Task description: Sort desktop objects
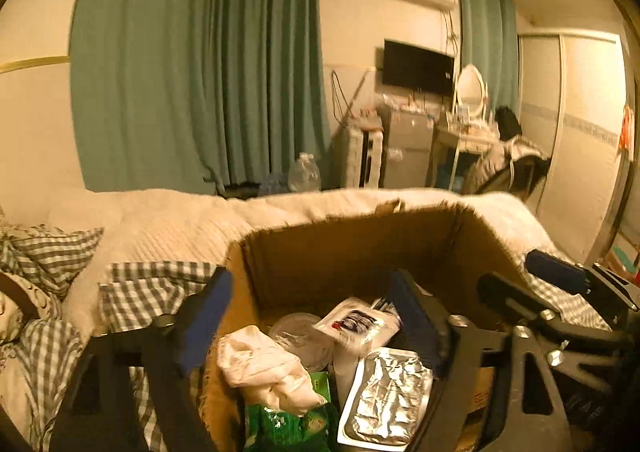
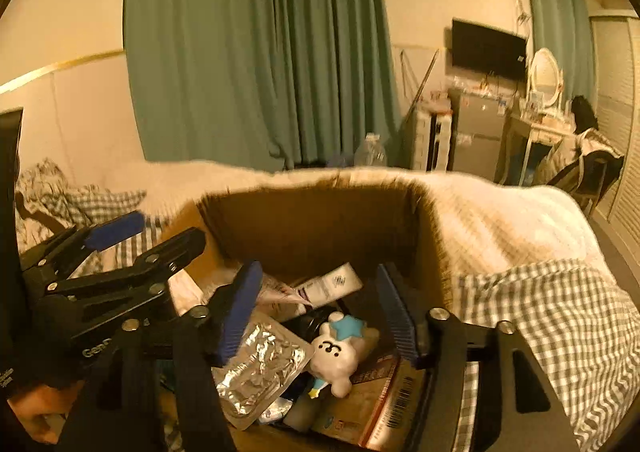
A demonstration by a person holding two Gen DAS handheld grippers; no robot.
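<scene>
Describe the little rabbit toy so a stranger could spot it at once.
Look into the open cardboard box standing against the bed. Among the clutter inside, beside a silver foil blister pack, lies the rabbit toy. It is the only figure there: white, with a drawn face and a blue star-shaped cap.

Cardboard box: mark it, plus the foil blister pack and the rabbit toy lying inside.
Cardboard box (image 1: 352, 248), left wrist view, on its inner back wall.
Foil blister pack (image 1: 386, 396), left wrist view, middle of the crinkled foil.
Rabbit toy (image 2: 334, 350), right wrist view, on its white face.
</scene>
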